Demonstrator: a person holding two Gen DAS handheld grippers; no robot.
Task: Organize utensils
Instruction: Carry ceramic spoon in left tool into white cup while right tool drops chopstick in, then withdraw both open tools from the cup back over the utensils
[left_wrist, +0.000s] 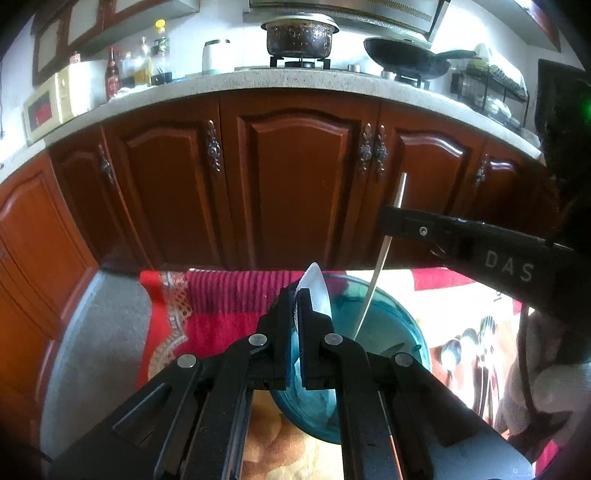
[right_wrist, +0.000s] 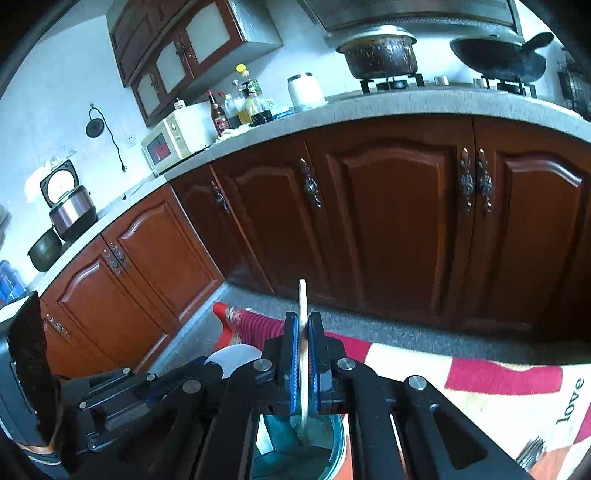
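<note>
My left gripper (left_wrist: 295, 295) has its jaws clamped on a white spoon (left_wrist: 314, 291) while my right gripper (right_wrist: 303, 332) pinches a thin utensil handle (right_wrist: 303, 317), both above the teal bowl (left_wrist: 391, 325).

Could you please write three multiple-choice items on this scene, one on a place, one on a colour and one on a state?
1. Where does the lower end of the utensil in the right gripper reach?
A. into the bowl
B. onto the stove
C. inside a cabinet

2. What colour is the bowl?
A. yellow
B. teal blue
C. black

3. How do the fingers of the left gripper stand?
A. wide open, empty
B. shut on the white utensil
C. shut on the pan handle

Key: 1 A, the thin utensil slants down into the bowl; 2 B, its glass rim shows teal blue; 3 B, the white utensil sticks up between the closed fingers.
</note>
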